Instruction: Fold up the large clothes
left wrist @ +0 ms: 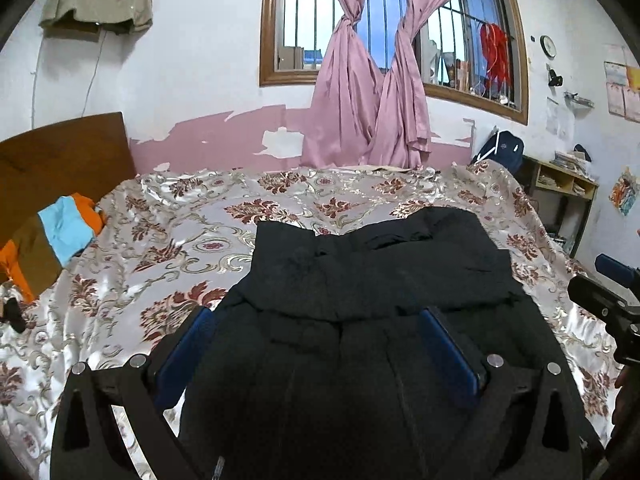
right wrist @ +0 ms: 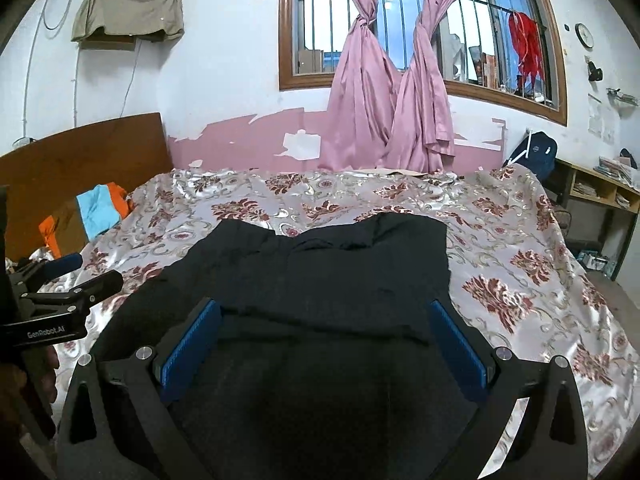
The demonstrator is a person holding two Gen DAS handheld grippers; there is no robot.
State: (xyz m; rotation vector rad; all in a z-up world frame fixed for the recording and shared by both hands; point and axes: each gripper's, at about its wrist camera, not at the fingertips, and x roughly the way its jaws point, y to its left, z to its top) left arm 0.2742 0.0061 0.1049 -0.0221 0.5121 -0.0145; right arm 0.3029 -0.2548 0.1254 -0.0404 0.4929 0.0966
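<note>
A large black garment (left wrist: pixel 372 280) lies partly folded on the floral bedspread (left wrist: pixel 168 240), with an upper layer doubled over the lower one. My left gripper (left wrist: pixel 316 312) hovers open over the garment's near part, blue pads (left wrist: pixel 188 352) spread wide and nothing between them. In the right wrist view the same garment (right wrist: pixel 320 272) fills the middle, and my right gripper (right wrist: pixel 324 304) is also open above its near edge, its blue pads (right wrist: pixel 456 344) apart. Each gripper shows in the other's view: the right gripper (left wrist: pixel 612 292) at the right edge, the left gripper (right wrist: pixel 60 280) at the left edge.
A crumpled orange, light-blue and brown garment (left wrist: pixel 52 244) lies by the wooden headboard (left wrist: pixel 64 152) at the far left. Pink curtains (left wrist: pixel 372 92) hang at the window behind the bed. A dark backpack (left wrist: pixel 500 148) and a wooden shelf (left wrist: pixel 564 184) stand at the right.
</note>
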